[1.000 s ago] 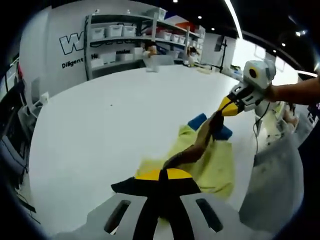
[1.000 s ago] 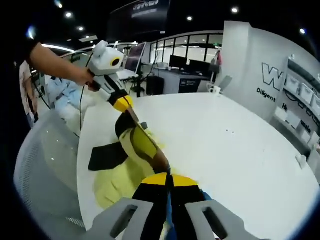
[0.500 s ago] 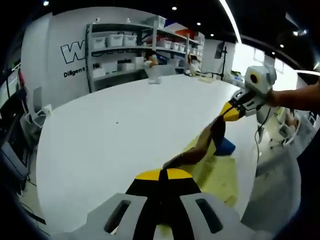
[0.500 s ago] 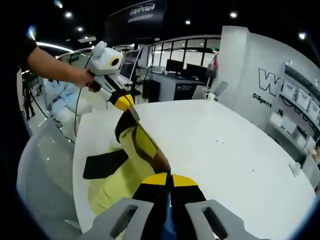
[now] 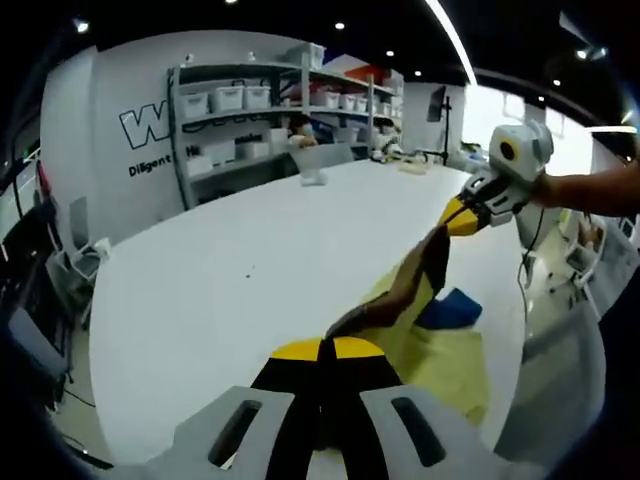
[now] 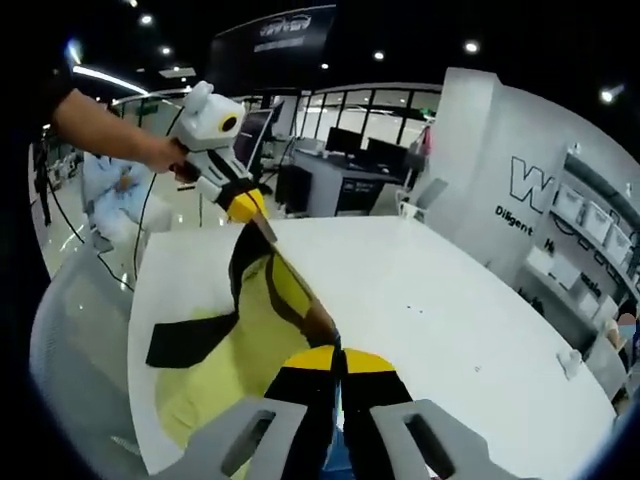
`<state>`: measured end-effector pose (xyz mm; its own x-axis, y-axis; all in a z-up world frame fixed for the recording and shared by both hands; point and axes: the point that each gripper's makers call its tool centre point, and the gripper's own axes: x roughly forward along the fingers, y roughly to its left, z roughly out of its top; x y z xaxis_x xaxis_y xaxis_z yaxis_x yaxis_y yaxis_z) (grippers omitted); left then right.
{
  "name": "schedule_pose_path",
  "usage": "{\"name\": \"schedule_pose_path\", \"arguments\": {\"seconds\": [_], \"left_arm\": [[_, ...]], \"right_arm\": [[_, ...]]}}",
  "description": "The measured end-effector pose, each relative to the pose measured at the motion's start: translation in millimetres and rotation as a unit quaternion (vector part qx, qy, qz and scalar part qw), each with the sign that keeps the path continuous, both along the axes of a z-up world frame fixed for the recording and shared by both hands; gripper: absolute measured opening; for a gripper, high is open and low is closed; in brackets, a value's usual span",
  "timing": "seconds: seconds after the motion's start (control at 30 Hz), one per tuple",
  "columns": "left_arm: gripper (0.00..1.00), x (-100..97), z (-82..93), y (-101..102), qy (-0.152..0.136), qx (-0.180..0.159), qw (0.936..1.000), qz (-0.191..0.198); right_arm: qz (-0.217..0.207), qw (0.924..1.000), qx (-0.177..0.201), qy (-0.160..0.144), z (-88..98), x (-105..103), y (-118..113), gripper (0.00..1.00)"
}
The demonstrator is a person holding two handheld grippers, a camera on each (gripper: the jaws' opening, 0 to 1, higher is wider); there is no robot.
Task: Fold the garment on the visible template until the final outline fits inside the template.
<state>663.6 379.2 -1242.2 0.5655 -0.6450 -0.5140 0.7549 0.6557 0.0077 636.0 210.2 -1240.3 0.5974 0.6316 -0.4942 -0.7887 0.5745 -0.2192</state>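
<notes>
Left gripper (image 5: pixel 322 345), bottom centre of left gripper view: jaws clamped on one end of the garment (image 5: pixel 420 300), a yellow piece w/ dark trim. Right gripper (image 6: pixel 337 352), bottom centre of right gripper view, likewise pinched tight on the opp. end. Between the two the gripped edge runs taut and lifted as a dark-edged band, its long axis straight from one gripper to the other; the rest hangs down to the white table (image 5: pixel 250 250), where yellow cloth and a dark sleeve-like flap (image 6: pixel 185 340) lie at lower left of right gripper view. A blue patch (image 5: pixel 450 308) sits just beside the cloth at mid right of left gripper view; can't tell whether it is the template. Both grippers are raised above the table, each pointing at the other, a bare forearm (image 6: pixel 105 125) behind the left one at upper left of right gripper view. Judgement: next move turns on carrying this held edge across the hanging cloth, both hands equally placed.
</notes>
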Motion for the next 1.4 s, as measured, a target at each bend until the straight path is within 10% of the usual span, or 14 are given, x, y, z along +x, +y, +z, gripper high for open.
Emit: {"name": "schedule_pose_path", "arguments": {"seconds": [1.4], "left_arm": [[0.03, 53.8, -3.0, -8, 0.006, 0.014, 0.9995, 0.028]], "right_arm": [[-0.049, 0.9988, 0.006, -0.002, 0.1, 75, -11, 0.00]]}}
